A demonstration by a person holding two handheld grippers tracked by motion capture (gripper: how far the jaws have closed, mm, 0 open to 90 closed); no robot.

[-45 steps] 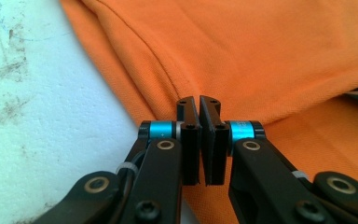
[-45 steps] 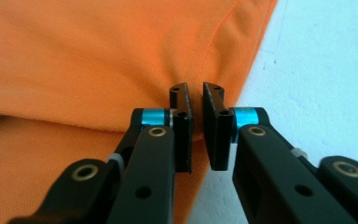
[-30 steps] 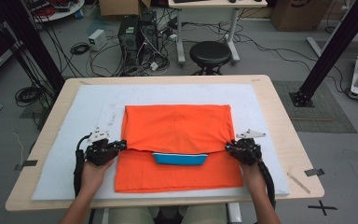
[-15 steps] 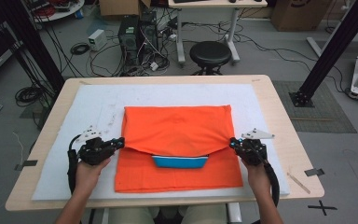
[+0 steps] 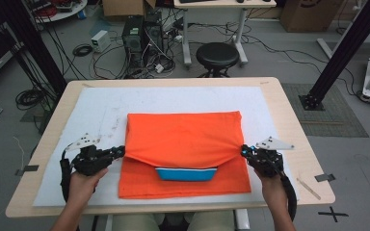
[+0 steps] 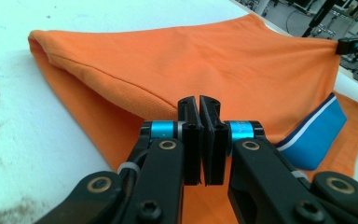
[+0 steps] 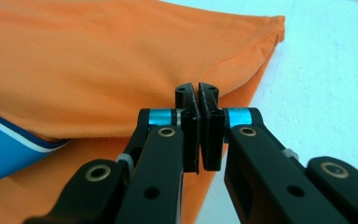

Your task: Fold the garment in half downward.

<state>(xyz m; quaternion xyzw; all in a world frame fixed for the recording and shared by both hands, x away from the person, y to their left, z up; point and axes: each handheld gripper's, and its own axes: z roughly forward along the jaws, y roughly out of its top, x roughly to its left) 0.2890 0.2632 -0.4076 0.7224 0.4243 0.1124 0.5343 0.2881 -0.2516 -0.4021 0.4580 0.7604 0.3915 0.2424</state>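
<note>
An orange garment (image 5: 183,134) lies folded on the white mat (image 5: 101,110), and a blue band with a white stripe (image 5: 187,174) peeks out under its upper layer. My left gripper (image 5: 123,150) is shut on the left corner of that upper layer's front edge. My right gripper (image 5: 243,150) is shut on the right corner. The edge hangs taut and raised between them. In the left gripper view the jaws (image 6: 199,105) pinch orange cloth (image 6: 214,60), with the blue band (image 6: 317,135) to the right. In the right gripper view the jaws (image 7: 196,93) pinch the hem (image 7: 98,60), with the band (image 7: 4,154) at the left.
The mat covers a wooden table (image 5: 294,125). A thin stick (image 5: 308,187) and a tape mark (image 5: 323,177) lie near its right front corner. A black stool (image 5: 218,54), cables and computer boxes stand on the floor beyond the far edge.
Both hands have risen a little and drawn apart, the left one leftward and the right one rightward. The upper layer's front edge is now lifted and stretched over the blue band.
</note>
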